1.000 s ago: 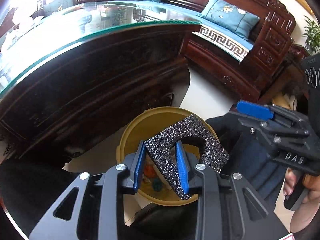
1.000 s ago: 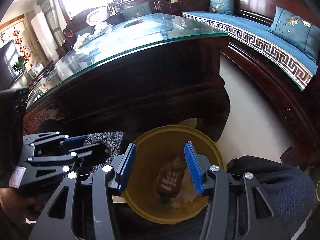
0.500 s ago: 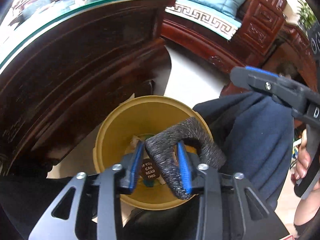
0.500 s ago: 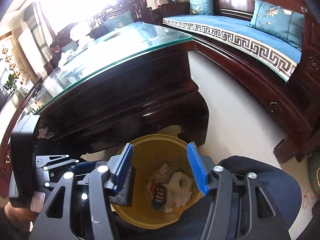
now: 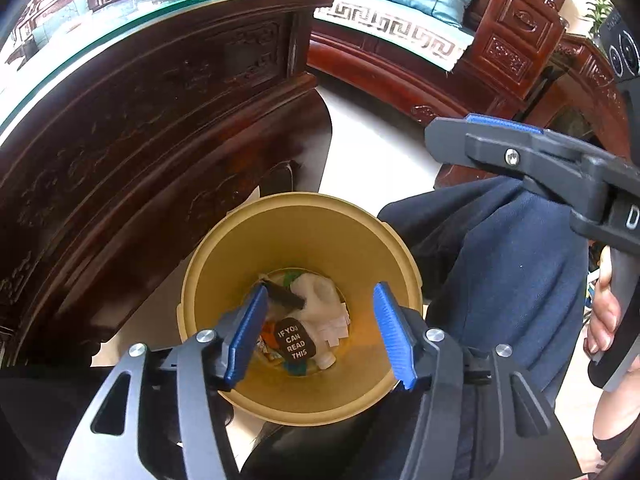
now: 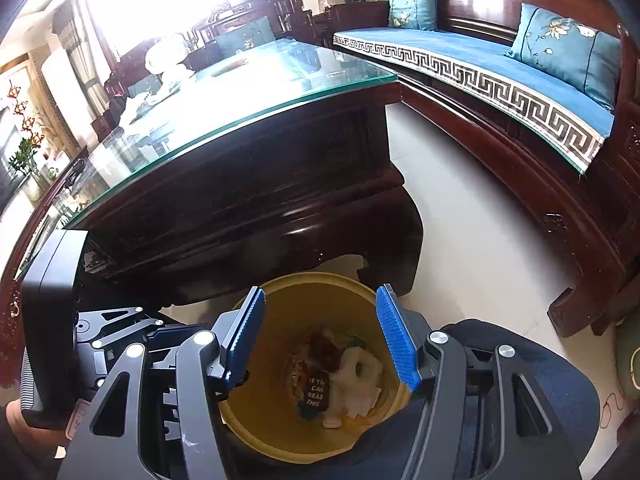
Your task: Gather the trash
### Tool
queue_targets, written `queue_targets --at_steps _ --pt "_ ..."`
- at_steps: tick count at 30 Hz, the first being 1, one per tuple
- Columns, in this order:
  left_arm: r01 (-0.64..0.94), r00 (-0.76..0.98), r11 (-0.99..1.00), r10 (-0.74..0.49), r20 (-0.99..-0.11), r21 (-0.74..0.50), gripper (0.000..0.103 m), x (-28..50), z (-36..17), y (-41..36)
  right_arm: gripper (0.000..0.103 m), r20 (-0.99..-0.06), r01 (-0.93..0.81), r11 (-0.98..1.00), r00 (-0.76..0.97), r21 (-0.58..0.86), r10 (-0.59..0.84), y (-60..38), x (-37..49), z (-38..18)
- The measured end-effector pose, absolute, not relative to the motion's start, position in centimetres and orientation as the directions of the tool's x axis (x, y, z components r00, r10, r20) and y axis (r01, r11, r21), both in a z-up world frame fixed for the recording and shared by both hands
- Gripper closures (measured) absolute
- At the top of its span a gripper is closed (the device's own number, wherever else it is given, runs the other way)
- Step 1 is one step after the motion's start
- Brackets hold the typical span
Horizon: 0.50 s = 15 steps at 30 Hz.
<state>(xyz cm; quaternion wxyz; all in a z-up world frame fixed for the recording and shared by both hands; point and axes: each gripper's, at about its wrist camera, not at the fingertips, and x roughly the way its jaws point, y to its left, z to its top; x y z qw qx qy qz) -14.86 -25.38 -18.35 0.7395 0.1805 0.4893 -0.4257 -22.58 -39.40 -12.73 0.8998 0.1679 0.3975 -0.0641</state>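
Trash (image 5: 304, 320) lies in the yellow bin (image 5: 208, 264) below my left gripper (image 5: 320, 332), fingers apart and empty. Right wrist: right gripper (image 6: 320, 340) spread, holding nothing; the table (image 6: 240, 92) may need clearing yet.

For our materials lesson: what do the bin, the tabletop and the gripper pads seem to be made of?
Bin: probably plastic, matte mustard yellow, with a smooth moulded wall and rim.
Tabletop: glass, glossy, with a greenish edge and reflections, over dark carved wood.
Pads: blue and ribbed, likely rubber or soft plastic; the look leaves that open.
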Motion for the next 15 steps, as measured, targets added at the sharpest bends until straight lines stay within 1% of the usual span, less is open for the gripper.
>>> queue_targets --at_steps 8,13,15 --pt "0.781 0.226 0.612 -0.465 -0.856 -0.127 0.047 -14.0 -17.0 -24.0 0.046 -0.728 0.221 0.941 0.684 0.255 0.036 -38.3 -22.0 -11.7" --pt "0.73 0.353 0.678 -0.482 -0.802 -0.086 0.046 -12.7 -13.6 -21.2 0.046 -0.694 0.148 0.959 0.717 0.24 0.063 -36.4 -20.6 -9.6" --pt "0.701 0.4 0.709 -0.484 -0.778 -0.08 0.044 -11.9 -12.2 -19.9 0.046 -0.675 0.101 0.97 0.733 0.223 0.079 -35.4 -19.5 -8.3"
